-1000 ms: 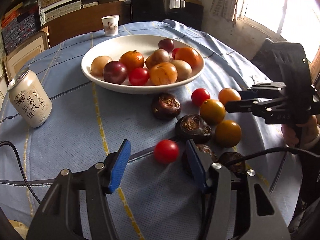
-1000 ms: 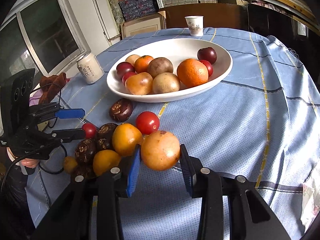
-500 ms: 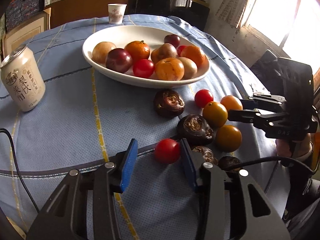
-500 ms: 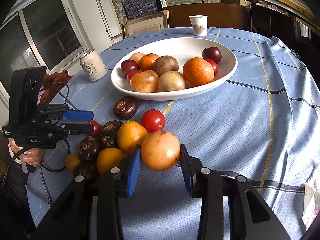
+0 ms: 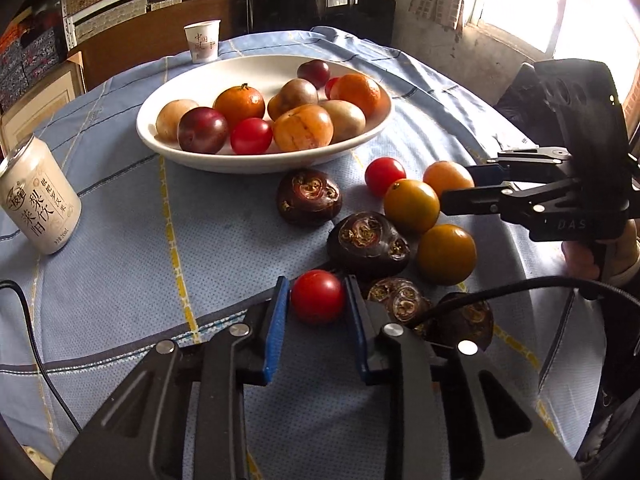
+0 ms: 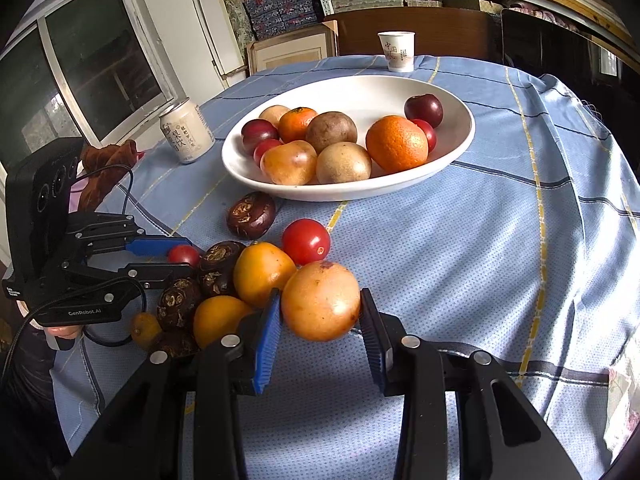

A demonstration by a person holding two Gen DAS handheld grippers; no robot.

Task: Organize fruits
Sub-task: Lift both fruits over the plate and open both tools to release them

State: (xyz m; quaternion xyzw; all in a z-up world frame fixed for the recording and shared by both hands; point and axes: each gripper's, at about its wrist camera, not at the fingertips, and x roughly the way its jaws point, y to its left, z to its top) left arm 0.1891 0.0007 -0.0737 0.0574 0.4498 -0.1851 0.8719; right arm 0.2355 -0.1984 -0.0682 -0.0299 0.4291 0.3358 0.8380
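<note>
- the left gripper is clamped on a small red cherry tomato, its blue pads against the tomato's two sides; this looks as tight as the jaws need to go.
- the tomato sits at the very tips of the fingers, low over the blue tablecloth, with a dark water chestnut just beyond it and another just to its right.
- it is likely light, smooth and thin-skinned: a squeeze across its widest part holds best, and more force could split it or pop it out forward.
- the right gripper is closed on a larger yellow-orange round fruit, pads at its widest girth, fruit well forward between the fingers and touching the heap of loose fruit on its left.
- that fruit looks firm and a little heavier, with a waxy skin that could slip if tilted.
- the white bowl, already holding several fruits, lies further up the table, well apart from both grippers; room shows at its far side.
</note>
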